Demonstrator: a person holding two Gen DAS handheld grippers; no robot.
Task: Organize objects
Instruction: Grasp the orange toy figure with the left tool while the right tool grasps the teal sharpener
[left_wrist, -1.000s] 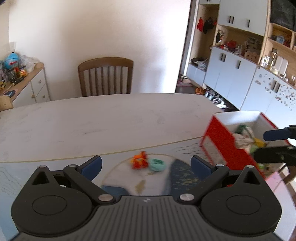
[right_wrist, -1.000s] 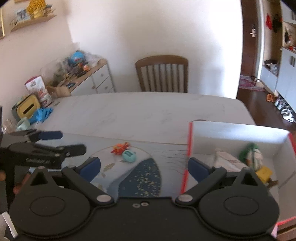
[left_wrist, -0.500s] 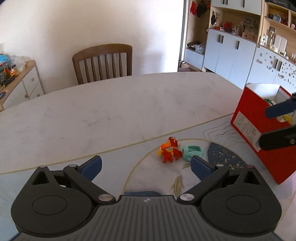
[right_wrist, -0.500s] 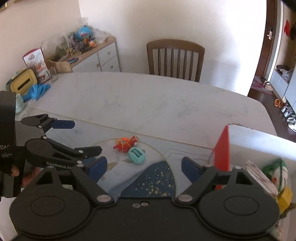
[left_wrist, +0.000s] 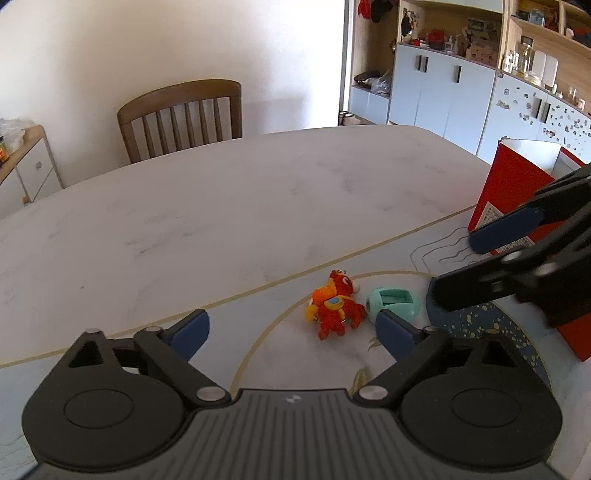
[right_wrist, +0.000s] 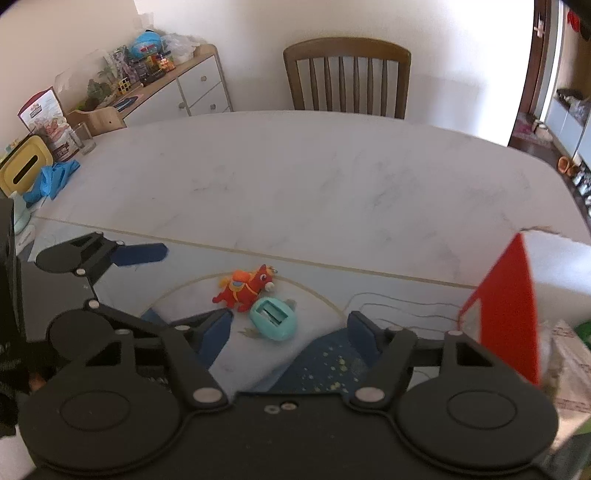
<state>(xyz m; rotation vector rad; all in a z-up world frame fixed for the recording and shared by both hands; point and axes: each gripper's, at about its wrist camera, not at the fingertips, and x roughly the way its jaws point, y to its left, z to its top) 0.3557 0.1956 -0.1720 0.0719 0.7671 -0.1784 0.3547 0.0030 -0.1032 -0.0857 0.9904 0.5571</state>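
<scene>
A red and orange plush horse (left_wrist: 334, 308) (right_wrist: 245, 286) lies on the patterned mat, with a teal egg-shaped toy (left_wrist: 393, 302) (right_wrist: 273, 319) touching its right side. My left gripper (left_wrist: 291, 332) hovers just short of the horse, jaws wide and closing, with nothing between the pads. My right gripper (right_wrist: 288, 332) comes in from the right (left_wrist: 458, 267), its jaws closing. The teal toy lies just ahead between its fingers, untouched. The left gripper (right_wrist: 177, 284) shows at the left of the right wrist view. A red box (left_wrist: 517, 206) (right_wrist: 509, 306) stands at the right.
The pale marble table (right_wrist: 314, 177) stretches beyond the mat (right_wrist: 325, 362). A wooden chair (left_wrist: 181, 114) stands at its far side. A yellow tissue box (right_wrist: 26, 166), a blue cloth (right_wrist: 51, 181) and a glass (right_wrist: 83, 138) sit at the far left. The red box holds several items.
Both grippers have come down and closer to the two toys. The right gripper has swung left, away from above the red box, and its jaws have narrowed. The left jaws narrowed slightly.
</scene>
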